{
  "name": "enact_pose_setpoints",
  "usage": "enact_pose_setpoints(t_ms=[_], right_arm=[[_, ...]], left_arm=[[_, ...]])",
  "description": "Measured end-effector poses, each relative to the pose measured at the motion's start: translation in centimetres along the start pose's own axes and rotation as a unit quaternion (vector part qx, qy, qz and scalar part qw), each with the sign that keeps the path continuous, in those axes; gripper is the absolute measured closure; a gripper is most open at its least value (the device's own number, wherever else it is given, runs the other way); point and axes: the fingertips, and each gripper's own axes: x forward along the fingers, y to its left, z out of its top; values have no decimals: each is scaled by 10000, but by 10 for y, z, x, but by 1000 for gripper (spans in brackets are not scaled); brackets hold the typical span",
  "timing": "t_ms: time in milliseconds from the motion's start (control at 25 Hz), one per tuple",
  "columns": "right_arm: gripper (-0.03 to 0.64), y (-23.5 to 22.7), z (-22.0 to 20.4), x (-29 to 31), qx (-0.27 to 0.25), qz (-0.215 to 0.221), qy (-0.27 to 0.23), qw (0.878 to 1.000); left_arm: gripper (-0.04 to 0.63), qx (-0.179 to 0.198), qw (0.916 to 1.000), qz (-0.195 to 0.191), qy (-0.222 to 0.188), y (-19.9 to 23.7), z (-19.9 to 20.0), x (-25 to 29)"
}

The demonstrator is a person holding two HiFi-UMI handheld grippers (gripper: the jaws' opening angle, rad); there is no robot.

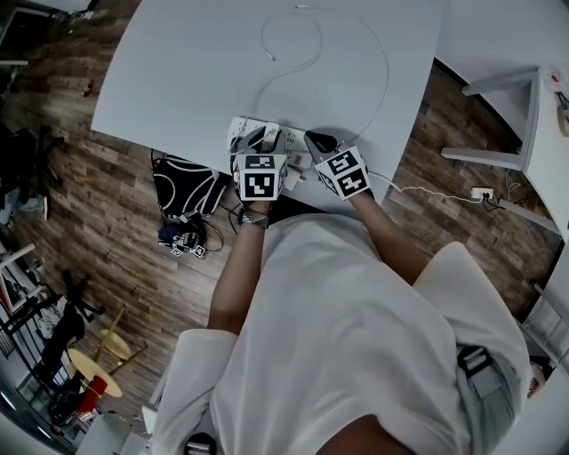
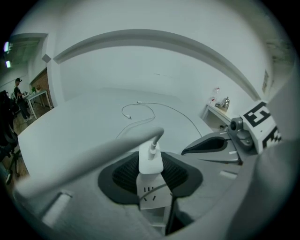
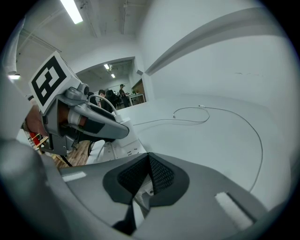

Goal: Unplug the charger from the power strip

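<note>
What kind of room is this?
Probably an office or workshop: there is a big white table, a long ceiling tube light, and people standing by far desks in an open room.

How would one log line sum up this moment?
left gripper: fingers closed on charger | charger: plugged into power strip | right gripper: fingers together

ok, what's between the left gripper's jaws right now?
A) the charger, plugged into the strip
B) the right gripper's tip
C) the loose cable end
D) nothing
A: the left gripper view shows the white charger between the pads of the left gripper, seated in the strip.
</note>
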Motion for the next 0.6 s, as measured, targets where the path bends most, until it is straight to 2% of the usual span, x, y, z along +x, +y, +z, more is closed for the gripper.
enact_pose_setpoints(t_ms=[240, 600], right_arm=[[615, 0, 2, -1, -13, -19, -38, 10000], [615, -2, 1, -2, -5, -50, -9, 10000]], left_arm=[[456, 2, 10000, 42, -11, -1, 1, -1], [456, 514, 9985, 193, -77, -5, 3, 1]])
